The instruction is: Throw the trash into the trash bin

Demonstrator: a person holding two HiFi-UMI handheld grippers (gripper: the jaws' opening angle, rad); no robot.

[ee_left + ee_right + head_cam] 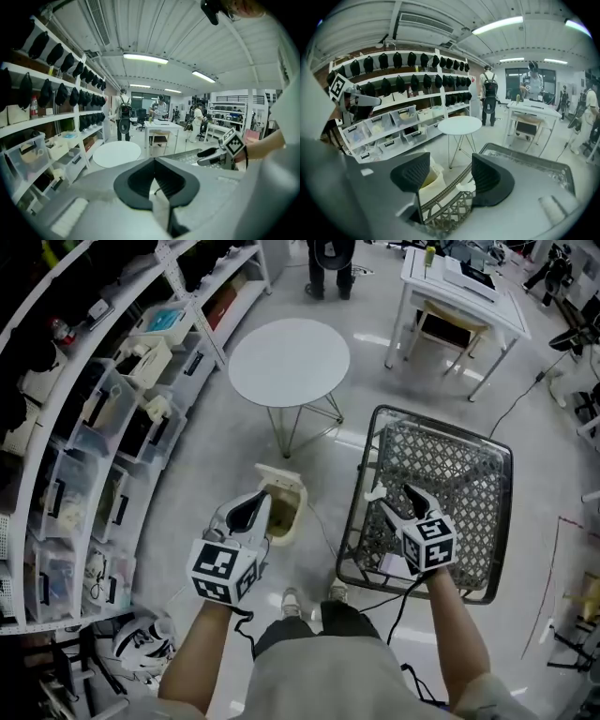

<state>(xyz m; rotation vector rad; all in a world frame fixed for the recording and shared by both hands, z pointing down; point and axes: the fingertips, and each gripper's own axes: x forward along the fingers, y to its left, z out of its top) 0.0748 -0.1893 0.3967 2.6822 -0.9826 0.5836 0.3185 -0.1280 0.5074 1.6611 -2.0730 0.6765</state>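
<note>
The right claw (401, 504) hangs released over the near left corner of the wire basket (445, 426). Its jaws stand apart and frame a white scrap of trash (468, 190) lying just inside the rim, probably lined up for a pick. The left claw (251, 510) is clenched on nothing visible, above the cream trash bin (289, 502). The bin stands on the floor just left of the basket, so the carry should be short.

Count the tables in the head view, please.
2. A round white table stands on the floor beyond the trash bin; a rectangular white table stands at the upper right. More may be hidden at the cluttered top edge.
</note>
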